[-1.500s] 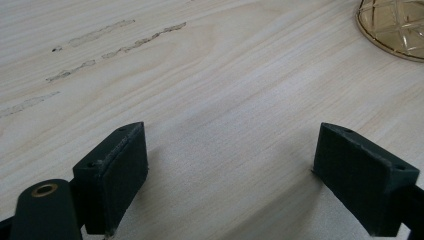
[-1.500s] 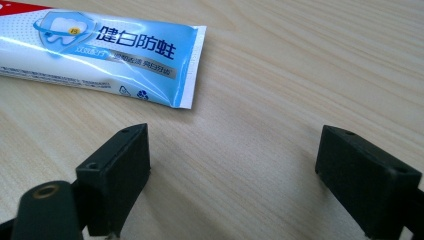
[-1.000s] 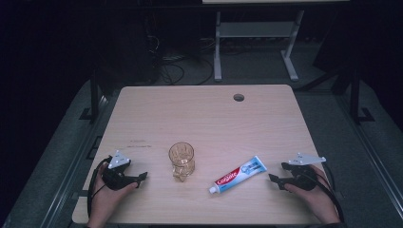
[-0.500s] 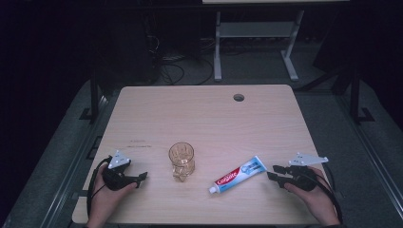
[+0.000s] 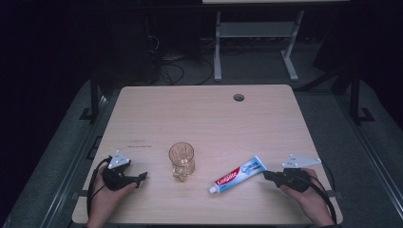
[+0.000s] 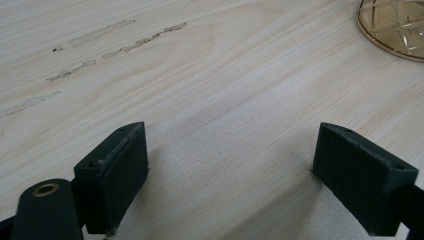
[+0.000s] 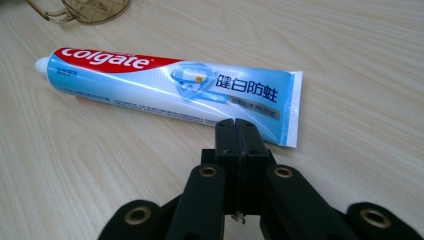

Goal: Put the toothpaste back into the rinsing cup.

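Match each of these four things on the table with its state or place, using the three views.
Things:
1. toothpaste tube
2. glass mug
3. left gripper
4. right gripper

States:
A. jaws pressed together, nothing between them
B. stands upright near the table's middle
C. jaws wide apart over bare wood
D. lies flat, cap end nearest the mug

Pairs: 1-D, 2-B, 3-C, 4-A

High view: fixed above near edge, facing forward and down, far off, whole pale wooden tabletop [image 5: 204, 118]. Gripper views: low, close to surface; both share the amber cut-glass cup [image 6: 395, 25].
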`<state>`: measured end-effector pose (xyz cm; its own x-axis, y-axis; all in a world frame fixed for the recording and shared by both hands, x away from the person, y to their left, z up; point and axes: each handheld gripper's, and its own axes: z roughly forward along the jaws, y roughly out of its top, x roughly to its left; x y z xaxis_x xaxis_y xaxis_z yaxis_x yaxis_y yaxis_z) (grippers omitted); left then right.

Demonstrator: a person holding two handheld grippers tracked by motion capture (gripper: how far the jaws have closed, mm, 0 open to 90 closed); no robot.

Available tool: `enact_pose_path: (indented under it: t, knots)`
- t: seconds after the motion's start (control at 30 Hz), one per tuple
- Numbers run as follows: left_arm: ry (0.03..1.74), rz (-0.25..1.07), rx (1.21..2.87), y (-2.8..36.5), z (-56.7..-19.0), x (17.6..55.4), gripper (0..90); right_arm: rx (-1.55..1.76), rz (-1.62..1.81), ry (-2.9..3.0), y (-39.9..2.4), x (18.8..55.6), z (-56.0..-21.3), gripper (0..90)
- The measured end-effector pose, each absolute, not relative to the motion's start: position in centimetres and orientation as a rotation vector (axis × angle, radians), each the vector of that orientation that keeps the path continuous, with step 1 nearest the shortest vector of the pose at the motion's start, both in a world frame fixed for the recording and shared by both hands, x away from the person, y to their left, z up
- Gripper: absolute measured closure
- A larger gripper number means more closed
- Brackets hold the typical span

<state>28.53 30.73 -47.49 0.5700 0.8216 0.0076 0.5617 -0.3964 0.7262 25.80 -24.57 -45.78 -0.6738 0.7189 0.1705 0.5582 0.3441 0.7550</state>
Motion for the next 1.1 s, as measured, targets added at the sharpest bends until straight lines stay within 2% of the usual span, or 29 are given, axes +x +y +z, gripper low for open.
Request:
enact_pose_path:
  t: [1.1]
  knots:
    - [1.102,0.484,2.108,30.7,-47.5,28.5,14.0,1.135,1.182,2.473,-21.8,28.2,-46.6,89.8]
